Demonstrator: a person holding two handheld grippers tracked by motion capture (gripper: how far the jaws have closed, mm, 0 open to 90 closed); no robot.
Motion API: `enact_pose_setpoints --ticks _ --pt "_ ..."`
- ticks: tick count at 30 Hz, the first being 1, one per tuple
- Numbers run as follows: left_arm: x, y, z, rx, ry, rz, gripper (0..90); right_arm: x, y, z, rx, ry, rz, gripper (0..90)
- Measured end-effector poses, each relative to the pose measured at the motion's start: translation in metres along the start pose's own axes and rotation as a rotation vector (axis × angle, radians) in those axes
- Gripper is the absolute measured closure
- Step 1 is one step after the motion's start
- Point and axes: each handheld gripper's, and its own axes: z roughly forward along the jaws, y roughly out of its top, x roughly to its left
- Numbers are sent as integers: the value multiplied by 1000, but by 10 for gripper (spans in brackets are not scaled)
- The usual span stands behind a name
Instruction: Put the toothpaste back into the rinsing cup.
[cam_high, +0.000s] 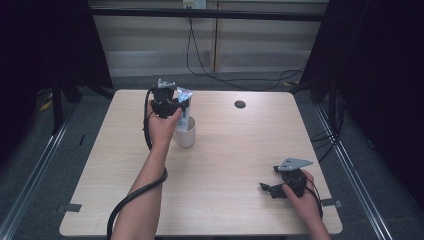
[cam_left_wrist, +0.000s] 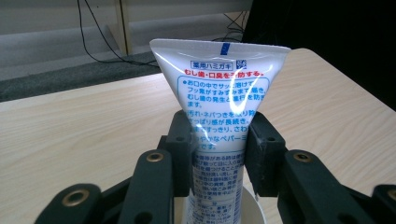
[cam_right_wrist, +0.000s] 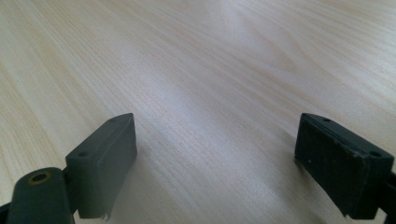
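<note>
A white toothpaste tube (cam_left_wrist: 219, 98) with blue and red print stands upright, its crimped end up and its lower end inside a white cup (cam_high: 185, 135). My left gripper (cam_left_wrist: 218, 154) is shut on the tube's middle, both pads pressing its sides. From above, the left gripper (cam_high: 172, 106) hovers over the cup at the table's back left, with the tube (cam_high: 184, 102) poking up beside it. My right gripper (cam_high: 267, 190) rests low near the front right of the table, and its jaws (cam_right_wrist: 215, 168) stand wide open over bare wood with nothing between them.
The light wooden table (cam_high: 225, 165) has a round cable hole (cam_high: 240, 104) at the back centre. Black cables hang down the wall behind. Dark curtains stand on both sides, and tape marks sit at the table's front corners.
</note>
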Motion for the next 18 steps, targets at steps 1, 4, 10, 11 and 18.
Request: enact_pose_setpoints --ticks 1,4,10,11,18 --pt "0 -1 0 -1 1 -2 666 0 0 0 0 1 0 125" --pt "0 -3 1 4 2 -1 665 0 0 0 0 1 0 125" --pt "0 -9 3 8 0 -10 665 0 0 0 0 0 0 125" --pt "0 -10 3 8 2 -13 665 0 0 0 1 1 0 124" --pt "-1 -14 4 17 10 -8 665 0 0 0 0 0 0 125"
